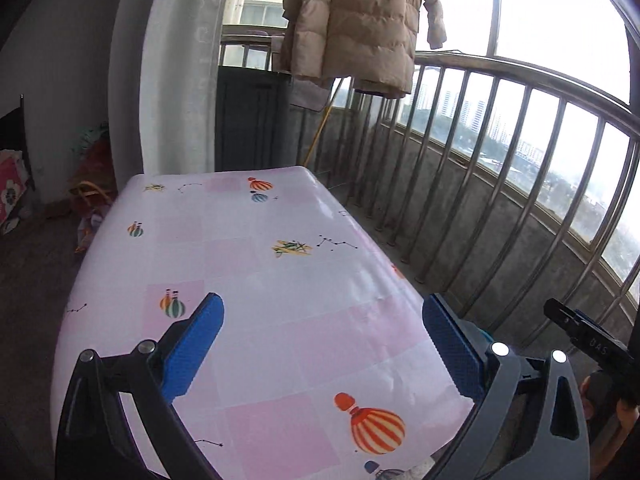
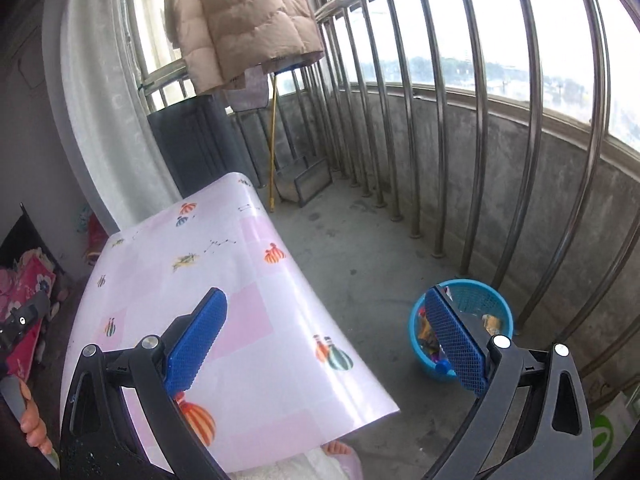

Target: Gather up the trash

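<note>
- Left wrist view: the left gripper (image 1: 322,344) is seen with its blue pads spread wide and nothing between them, held above a table (image 1: 248,264) covered in a pink balloon-print cloth.
- The right gripper (image 2: 326,336) is likewise spread wide and empty, above the table's corner.
- A blue basket (image 2: 486,300) is set on the concrete floor beside the railing (image 2: 440,120); trash, possibly wrappers, is seen inside.
- A tan coat (image 1: 360,20) is hung by the railing.

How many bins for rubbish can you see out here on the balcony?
1: a round blue plastic mesh basket on the concrete floor beside the railing, with wrappers inside. Others may be hidden.
</note>
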